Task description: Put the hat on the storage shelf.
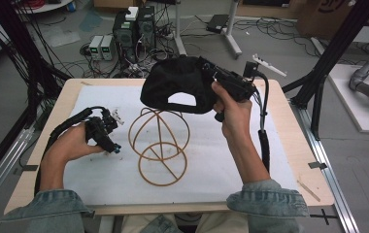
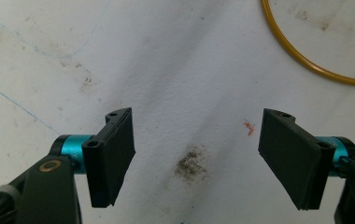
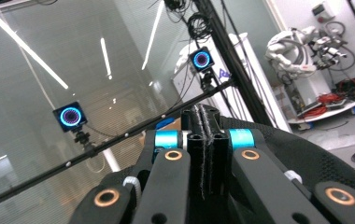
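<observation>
Now the black cap (image 1: 180, 85) is held aloft, pinched in the right tool (image 1: 220, 79).
Below it, the wire stand (image 1: 159, 145) awaits capping; the left tool (image 1: 110, 144) is kept wide open, empty.

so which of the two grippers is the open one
The left gripper: its jaws stand wide apart over the white mat, with nothing between them. The right gripper has its jaws pressed together on the black cap.

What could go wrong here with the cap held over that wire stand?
The right gripper pinches only the black cap's edge, so the cap may slip or hang lopsided. The wire stand looks light and nothing holds it; the open left gripper rests beside it, so a lowered cap might tip or push it.
</observation>
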A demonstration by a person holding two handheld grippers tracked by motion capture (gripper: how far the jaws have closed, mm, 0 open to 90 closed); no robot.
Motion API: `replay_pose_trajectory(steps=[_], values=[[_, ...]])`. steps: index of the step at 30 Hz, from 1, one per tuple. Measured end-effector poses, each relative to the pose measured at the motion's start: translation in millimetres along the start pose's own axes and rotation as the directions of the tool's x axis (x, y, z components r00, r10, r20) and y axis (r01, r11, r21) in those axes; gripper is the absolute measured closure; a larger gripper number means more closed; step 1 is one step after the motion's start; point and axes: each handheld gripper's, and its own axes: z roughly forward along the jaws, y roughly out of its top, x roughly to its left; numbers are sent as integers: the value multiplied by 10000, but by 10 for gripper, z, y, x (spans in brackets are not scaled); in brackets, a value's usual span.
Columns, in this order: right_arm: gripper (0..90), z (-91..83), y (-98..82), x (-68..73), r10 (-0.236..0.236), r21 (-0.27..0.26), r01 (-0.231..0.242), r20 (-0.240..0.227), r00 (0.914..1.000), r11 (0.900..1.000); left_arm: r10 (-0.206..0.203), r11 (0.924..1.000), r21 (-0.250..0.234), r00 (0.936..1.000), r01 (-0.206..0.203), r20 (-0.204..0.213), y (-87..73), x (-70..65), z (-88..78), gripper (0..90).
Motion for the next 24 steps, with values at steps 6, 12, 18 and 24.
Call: replay_pose_trajectory(steps=[6,12,18,24], values=[[900,39,-64,81,-4,259,14,-404,9992,9997,-190,9997,-153,9998,190,-49,-3,-10,5,271],[900,62,-126,125,109,524,-71,-729,9973,9986,-265,9994,-212,9996,264,-47,-7,-12,3,270],[900,55,-181,171,147,668,-81,-1002,9949,9977,-336,9991,-244,9994,335,-26,-5,-20,6,270],[900,67,-262,221,208,907,-96,-1234,9921,9958,-246,9995,-185,9997,245,-40,-8,-11,-1,270]])
